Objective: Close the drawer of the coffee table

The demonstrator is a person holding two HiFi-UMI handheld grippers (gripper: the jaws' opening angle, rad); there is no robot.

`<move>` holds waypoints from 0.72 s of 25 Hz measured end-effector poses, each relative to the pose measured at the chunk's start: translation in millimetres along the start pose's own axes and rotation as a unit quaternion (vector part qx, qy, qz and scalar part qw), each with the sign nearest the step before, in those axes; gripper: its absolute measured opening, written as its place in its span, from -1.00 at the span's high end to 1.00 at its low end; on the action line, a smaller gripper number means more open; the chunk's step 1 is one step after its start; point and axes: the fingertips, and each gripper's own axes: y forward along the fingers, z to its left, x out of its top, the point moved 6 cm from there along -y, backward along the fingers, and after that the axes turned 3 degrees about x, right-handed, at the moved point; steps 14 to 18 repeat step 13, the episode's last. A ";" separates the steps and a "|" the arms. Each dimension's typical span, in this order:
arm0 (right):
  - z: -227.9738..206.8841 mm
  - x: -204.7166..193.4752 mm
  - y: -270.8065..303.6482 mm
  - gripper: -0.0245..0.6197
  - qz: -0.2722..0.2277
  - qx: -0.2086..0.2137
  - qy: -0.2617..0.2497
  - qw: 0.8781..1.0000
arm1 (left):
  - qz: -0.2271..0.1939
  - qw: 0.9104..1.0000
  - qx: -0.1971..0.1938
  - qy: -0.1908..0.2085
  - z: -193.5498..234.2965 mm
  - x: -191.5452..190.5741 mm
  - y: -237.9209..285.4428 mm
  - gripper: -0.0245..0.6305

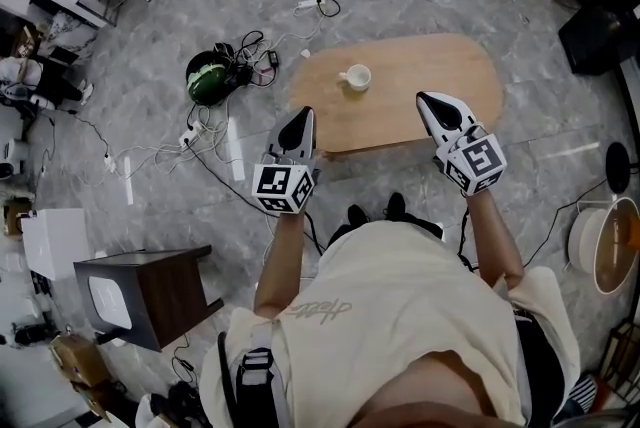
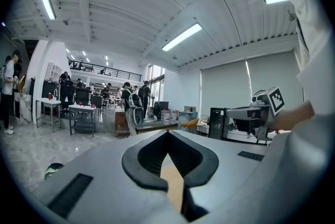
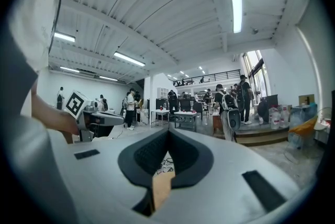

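In the head view the oval wooden coffee table (image 1: 420,76) stands on the marble floor in front of the person, with a white cup (image 1: 354,76) on top. I cannot make out a drawer on its near edge from here. My left gripper (image 1: 304,112) is held over the table's near left corner, its jaws together and nothing between them. My right gripper (image 1: 422,97) hovers above the table's near right part, also shut and empty. Both gripper views look out level across the room. Wood shows through the gap behind each pair of shut jaws (image 2: 168,133) (image 3: 168,131).
Cables and power strips (image 1: 215,141) trail over the floor left of the table, beside a dark green rounded object (image 1: 208,76). A dark side table (image 1: 150,291) stands at the lower left. A white round bin (image 1: 600,241) and a black box (image 1: 605,21) sit on the right.
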 end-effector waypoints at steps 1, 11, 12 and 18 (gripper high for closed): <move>0.8 -0.2 -2.3 0.94 0.000 0.000 -0.001 1.000 | 0.000 1.000 0.001 0.000 -1.2 -0.8 -2.0 0.91; 3.5 1.4 -10.5 0.94 -0.002 0.005 -0.003 1.000 | -0.003 1.000 0.006 -0.002 -9.5 -0.2 -11.7 0.91; 3.5 1.6 -9.9 0.94 -0.002 0.006 -0.003 1.000 | -0.003 1.000 0.006 -0.002 -9.8 -0.2 -12.2 0.91; 3.6 1.8 -9.3 0.94 -0.002 0.007 -0.003 1.000 | -0.003 1.000 0.006 -0.002 -10.0 -0.2 -12.9 0.91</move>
